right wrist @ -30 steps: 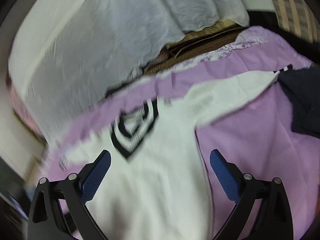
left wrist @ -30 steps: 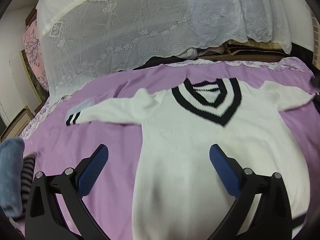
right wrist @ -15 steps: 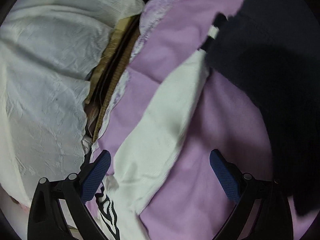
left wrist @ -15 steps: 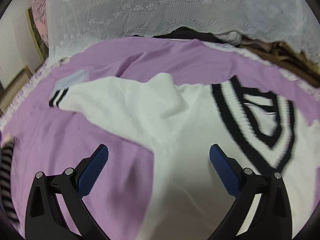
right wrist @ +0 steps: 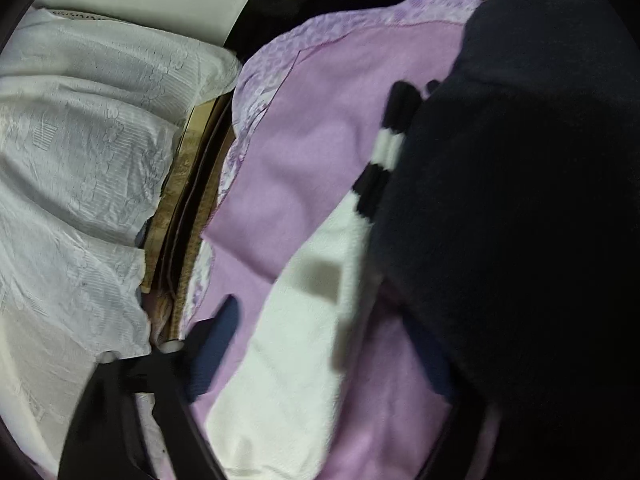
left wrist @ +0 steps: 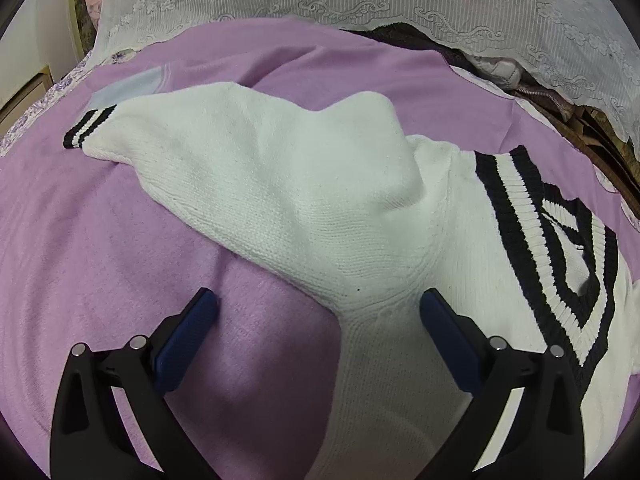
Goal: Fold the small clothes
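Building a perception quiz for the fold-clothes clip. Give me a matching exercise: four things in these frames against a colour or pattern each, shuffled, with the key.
Things:
1. sweater sleeve
2. sleeve cuff
3. bedspread
4. garment beside the other sleeve

Colours:
A. plain purple
B. dark navy, nearly black
C. black and white stripes
D. plain white knit

Pairs: 1-D, 2-C, 3-A, 4-B
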{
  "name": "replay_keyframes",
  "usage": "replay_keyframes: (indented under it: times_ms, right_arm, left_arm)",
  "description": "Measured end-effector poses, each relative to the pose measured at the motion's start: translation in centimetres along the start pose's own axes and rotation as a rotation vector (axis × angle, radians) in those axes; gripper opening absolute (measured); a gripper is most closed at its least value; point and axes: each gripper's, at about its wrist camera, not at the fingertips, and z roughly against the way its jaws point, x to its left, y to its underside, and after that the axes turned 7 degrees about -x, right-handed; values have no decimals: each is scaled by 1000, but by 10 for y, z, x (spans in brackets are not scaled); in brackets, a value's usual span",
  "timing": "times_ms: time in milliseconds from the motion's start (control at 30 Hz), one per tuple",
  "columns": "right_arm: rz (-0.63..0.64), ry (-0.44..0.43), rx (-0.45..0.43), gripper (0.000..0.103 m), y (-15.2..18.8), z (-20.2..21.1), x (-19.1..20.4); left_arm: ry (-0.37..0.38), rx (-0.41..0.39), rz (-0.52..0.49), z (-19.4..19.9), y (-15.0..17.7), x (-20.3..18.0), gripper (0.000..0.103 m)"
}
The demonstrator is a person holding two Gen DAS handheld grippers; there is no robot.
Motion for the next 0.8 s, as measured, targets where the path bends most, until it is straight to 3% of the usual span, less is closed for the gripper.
replay_keyframes:
  times_ms: [67, 100, 167, 267, 467, 700, 800]
  right_arm:
    - [52, 15, -9, 49, 3, -1, 2]
    - [72, 7, -10, 34, 4, -2, 3]
    - [97, -28, 18, 16, 4, -6, 5]
    - [170, -57, -12, 13, 8, 5, 16]
    - [452, -220, -58, 13, 37, 47, 94]
    - [613, -346, 34, 13, 90, 63, 159]
    - [674, -379, 91, 13, 122, 63, 182]
  left_arm:
    - [8, -2, 15, 0, -1, 3, 99]
    - [11, -5, 23, 1, -1, 4, 99]
    - [12, -11, 29, 2, -1, 7, 99]
    - [10, -23, 38, 5, -2, 11, 99]
    - [22, -20, 12, 7, -3, 7, 99]
    - [128, -4, -116, 15, -8, -30, 99]
    - [94, -6, -208, 10, -3, -52, 99]
